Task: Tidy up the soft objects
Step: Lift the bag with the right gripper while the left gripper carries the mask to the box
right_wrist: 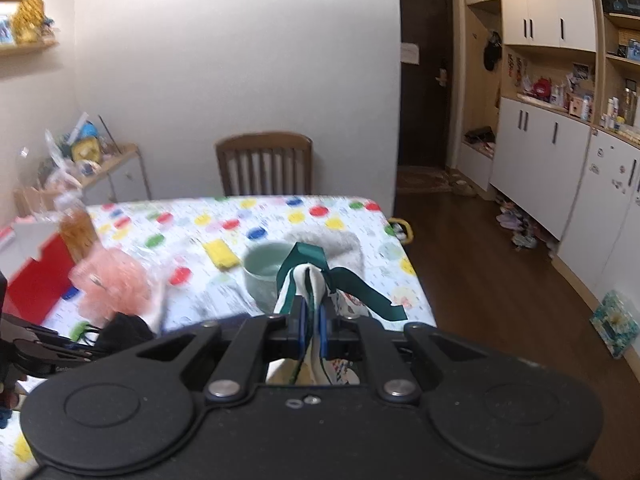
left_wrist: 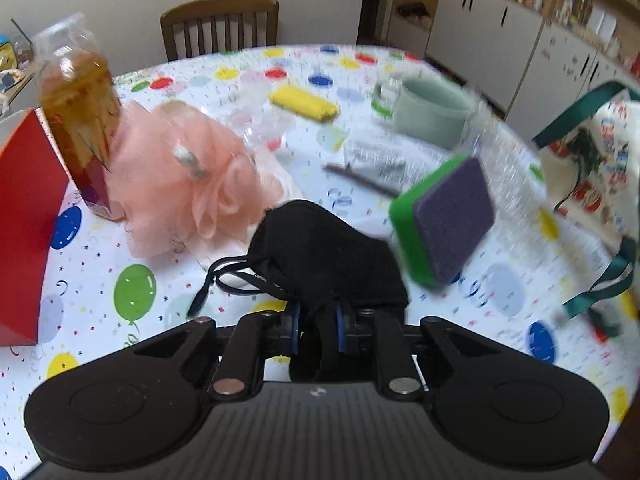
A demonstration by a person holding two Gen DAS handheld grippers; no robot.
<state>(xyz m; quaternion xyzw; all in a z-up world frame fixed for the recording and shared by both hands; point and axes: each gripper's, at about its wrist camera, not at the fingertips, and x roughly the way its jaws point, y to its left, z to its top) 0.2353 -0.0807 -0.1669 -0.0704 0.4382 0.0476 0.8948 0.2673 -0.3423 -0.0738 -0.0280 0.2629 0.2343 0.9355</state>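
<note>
Black cloth is bunching limply in the left wrist view, where the left tool (left_wrist: 318, 326) is clenching the near edge of a face mask (left_wrist: 320, 248) that is hanging just over the table (left_wrist: 120, 240) beside the pink mesh puff (left_wrist: 188, 184) and the green-backed sponge (left_wrist: 444, 220); being light and floppy, it is probably needing a pinch on the doubled fabric rather than the thin ear loops. In the right wrist view, the right tool (right_wrist: 313, 330) is gripping the bunched top of a printed cloth bag (right_wrist: 308, 300) with green ribbon handles, lifting it above the table's near right side, where the soft cloth is likely sagging shut unless held near its rim.
</note>
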